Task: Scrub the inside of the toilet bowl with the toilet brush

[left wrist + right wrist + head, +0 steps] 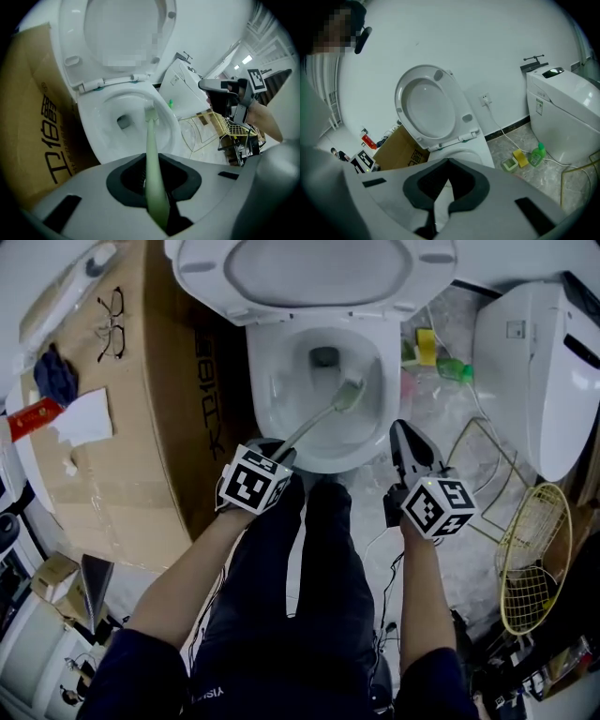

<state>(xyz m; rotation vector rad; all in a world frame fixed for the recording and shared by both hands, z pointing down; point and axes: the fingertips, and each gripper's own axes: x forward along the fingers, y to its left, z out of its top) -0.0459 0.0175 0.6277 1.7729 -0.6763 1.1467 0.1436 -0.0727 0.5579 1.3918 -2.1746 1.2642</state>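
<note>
Head view, nearest first: above the person's legs, the left gripper [279, 452] clamps the pale green handle of the toilet brush [317, 419]. The right gripper [409, 442] hangs beside the bowl's front, its jaws together on nothing. Farther out, the brush head sits inside the toilet bowl [265, 390], near the drain hole, below the raised seat [319, 277].

The cardboard box [33, 93] bears dark print — roughly "TD18" — the rest unclear.
</note>
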